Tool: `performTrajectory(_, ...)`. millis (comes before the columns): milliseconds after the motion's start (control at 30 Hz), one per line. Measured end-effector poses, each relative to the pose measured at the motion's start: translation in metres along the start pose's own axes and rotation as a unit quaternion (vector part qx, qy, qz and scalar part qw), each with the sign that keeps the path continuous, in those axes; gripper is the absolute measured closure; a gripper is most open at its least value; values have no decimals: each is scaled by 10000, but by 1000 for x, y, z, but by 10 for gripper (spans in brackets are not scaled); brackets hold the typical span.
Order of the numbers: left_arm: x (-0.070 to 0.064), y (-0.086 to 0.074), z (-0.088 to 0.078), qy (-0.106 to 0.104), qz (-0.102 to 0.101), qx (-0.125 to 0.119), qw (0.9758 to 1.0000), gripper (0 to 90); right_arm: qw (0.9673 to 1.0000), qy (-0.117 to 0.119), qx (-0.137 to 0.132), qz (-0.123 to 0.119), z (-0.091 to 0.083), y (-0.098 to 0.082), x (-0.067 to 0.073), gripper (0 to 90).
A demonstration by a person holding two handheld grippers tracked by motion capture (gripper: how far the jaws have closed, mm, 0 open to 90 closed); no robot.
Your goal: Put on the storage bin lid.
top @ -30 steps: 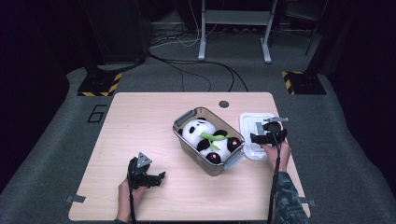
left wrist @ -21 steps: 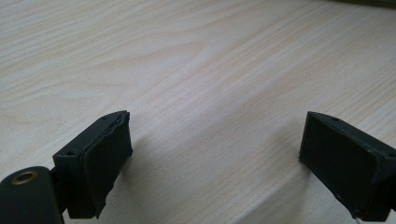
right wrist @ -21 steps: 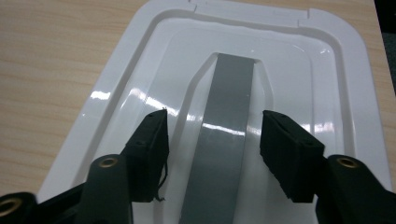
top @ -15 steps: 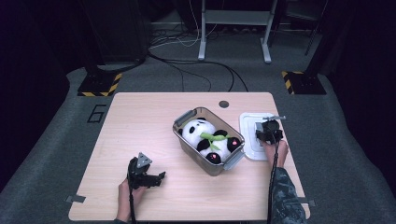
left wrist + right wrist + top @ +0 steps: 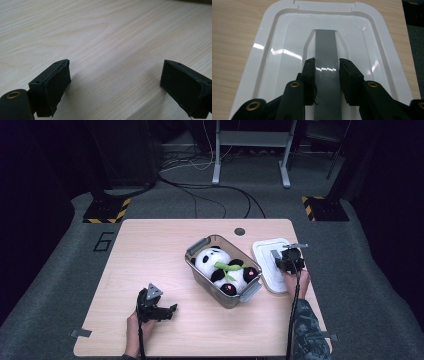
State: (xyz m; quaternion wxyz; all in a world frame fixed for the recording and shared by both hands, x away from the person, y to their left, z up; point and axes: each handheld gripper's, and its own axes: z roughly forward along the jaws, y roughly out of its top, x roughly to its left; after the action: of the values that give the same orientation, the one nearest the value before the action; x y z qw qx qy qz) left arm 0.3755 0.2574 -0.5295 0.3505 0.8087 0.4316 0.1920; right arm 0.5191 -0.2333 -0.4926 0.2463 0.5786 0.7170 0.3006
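Lid work, by my reading: my left gripper [image 5: 172,309] idles wide apart over bare table [image 5: 150,250]; bin [image 5: 223,271] mid-table; white lid [image 5: 274,60] lies right, my right gripper [image 5: 327,68] clamped on its grey handle [image 5: 325,45]. I'd lift level.

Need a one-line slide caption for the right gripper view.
Right gripper with its jaws either side of the grey handle strip on the white lid.

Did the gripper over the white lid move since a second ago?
Yes. The right gripper has slid forward over the lid, toward the table's far edge. Its jaws now close on the lid's grey handle.
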Motion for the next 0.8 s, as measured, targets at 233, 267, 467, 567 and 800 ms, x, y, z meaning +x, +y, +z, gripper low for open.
performTrajectory(233,0,0,-1,-14,5,38,10000,88,9999,124,-73,1,-13,4,-1,666)
performTrajectory(267,0,0,-1,-15,-1,36,10000,89,9998,142,-95,69,-14,4,-1,666)
performTrajectory(467,0,0,-1,-14,3,33,10000,88,9995,252,-164,28,-25,8,-5,666)
performTrajectory(567,0,0,-1,-14,3,35,10000,89,9994,269,-222,32,-32,11,-5,666)
performTrajectory(800,0,0,0,-10,-25,13,10000,89,9989,314,-337,5,-49,23,-4,665)
